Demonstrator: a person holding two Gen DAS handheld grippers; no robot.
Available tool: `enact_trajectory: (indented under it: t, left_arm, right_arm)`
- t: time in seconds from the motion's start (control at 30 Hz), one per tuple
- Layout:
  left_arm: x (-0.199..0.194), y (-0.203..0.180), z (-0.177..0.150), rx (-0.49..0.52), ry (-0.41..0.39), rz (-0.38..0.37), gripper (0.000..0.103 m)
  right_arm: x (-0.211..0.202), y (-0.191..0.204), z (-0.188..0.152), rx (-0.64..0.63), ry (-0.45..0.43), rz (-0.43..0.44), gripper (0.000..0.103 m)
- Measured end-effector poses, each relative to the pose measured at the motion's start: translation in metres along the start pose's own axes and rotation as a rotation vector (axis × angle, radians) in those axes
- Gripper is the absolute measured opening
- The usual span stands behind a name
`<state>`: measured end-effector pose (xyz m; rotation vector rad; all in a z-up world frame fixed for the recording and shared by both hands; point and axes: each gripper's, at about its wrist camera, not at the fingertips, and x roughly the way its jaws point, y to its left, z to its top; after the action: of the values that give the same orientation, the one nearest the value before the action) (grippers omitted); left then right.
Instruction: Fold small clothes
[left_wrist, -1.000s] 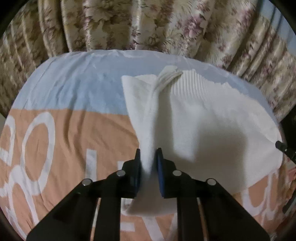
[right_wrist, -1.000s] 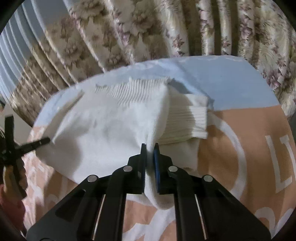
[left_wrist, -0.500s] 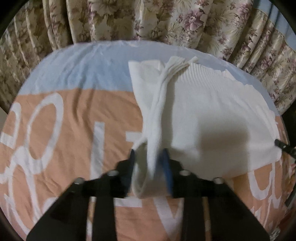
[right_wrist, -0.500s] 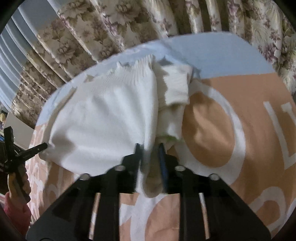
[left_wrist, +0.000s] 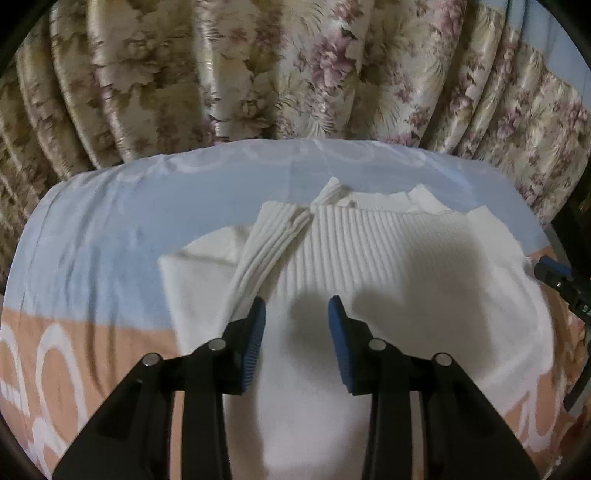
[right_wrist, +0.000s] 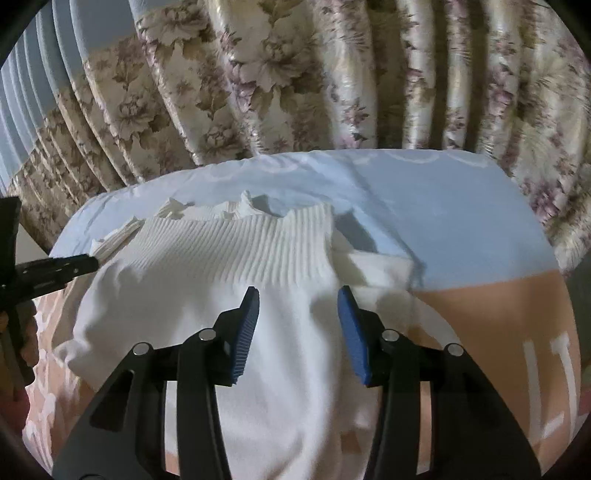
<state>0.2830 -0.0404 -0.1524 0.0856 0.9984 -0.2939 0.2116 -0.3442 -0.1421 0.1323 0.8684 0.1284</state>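
Sweater: we see a white knit sweater (left_wrist: 406, 280) lying flat on the bed cover (left_wrist: 110, 236), its ribbed hem toward the flowered curtain (left_wrist: 258, 74).
Folded sleeve: on the sweater's left side a ribbed cuff (left_wrist: 273, 240) lies slantwise across the body.
Left gripper: our left gripper (left_wrist: 297, 314) hangs over the sweater, its blue pads apart; the jaws have just been opening and no cloth is pinched between them.
Right gripper: our right gripper (right_wrist: 299, 302) hangs over the sweater just below the ribbed band (right_wrist: 236, 251), pads apart; its jaws have just been opening too, and they pinch nothing.
Bed cover: pale blue beyond the sweater, peach with white lettering nearer us.
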Motion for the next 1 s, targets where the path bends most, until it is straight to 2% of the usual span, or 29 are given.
enact_trajectory:
  t: [0.1,0.2,0.3,0.4,0.47,0.5,0.53,0.57,0.6,0.7,0.77,0.83,0.93,1.0]
  left_arm:
    - [0.023,0.006,0.003,0.008,0.034,0.020,0.036]
    - [0.031,0.022,0.005,-0.017,0.026,0.006,0.035]
    - [0.026,0.039,0.010,-0.065,0.008,0.025,0.032]
    - [0.021,0.053,0.011,-0.112,0.012,-0.006,0.030]
    - [0.011,0.050,0.010,-0.089,-0.006,0.033,0.033]
    - [0.003,0.048,0.010,-0.081,-0.023,0.061,0.041]
    - [-0.007,0.046,0.008,-0.076,-0.049,0.090,0.069]
    - [-0.018,0.043,0.005,-0.075,-0.082,0.113,0.088]
    - [-0.035,0.038,-0.002,-0.070,-0.127,0.129,0.090]
    - [-0.053,0.025,-0.018,-0.046,-0.127,0.117,0.090]
    - [-0.059,0.013,-0.034,-0.021,-0.110,0.106,0.090]
    - [-0.059,0.002,-0.056,0.016,-0.090,0.134,0.090]
    - [-0.049,-0.003,-0.081,0.042,-0.051,0.169,0.090]
    - [-0.039,0.001,-0.093,0.031,-0.012,0.203,0.090]
  right_arm:
    - [0.022,0.012,0.004,-0.067,0.041,-0.006,0.045]
    - [0.037,0.013,0.003,-0.097,0.073,-0.014,0.043]
    - [0.041,0.003,0.003,-0.066,0.071,-0.017,0.038]
    - [0.041,-0.010,0.006,-0.020,0.067,-0.023,0.026]
    - [0.037,-0.012,0.008,-0.014,0.060,-0.035,0.027]
    - [0.033,-0.010,0.009,-0.015,0.053,-0.041,0.030]
    - [0.026,-0.008,0.009,-0.014,0.039,-0.039,0.035]
    - [0.020,-0.007,0.009,-0.009,0.029,-0.029,0.040]
    - [0.010,-0.004,0.006,0.002,0.013,-0.010,0.046]
    - [-0.008,0.007,-0.006,0.014,0.007,0.014,0.061]
    - [-0.016,0.017,-0.018,0.014,0.018,0.032,0.064]
    - [-0.024,0.032,-0.038,-0.016,0.035,0.058,0.070]
    - [-0.030,0.049,-0.063,-0.085,0.040,0.040,0.076]
    - [-0.026,0.052,-0.078,-0.118,0.070,0.028,0.076]
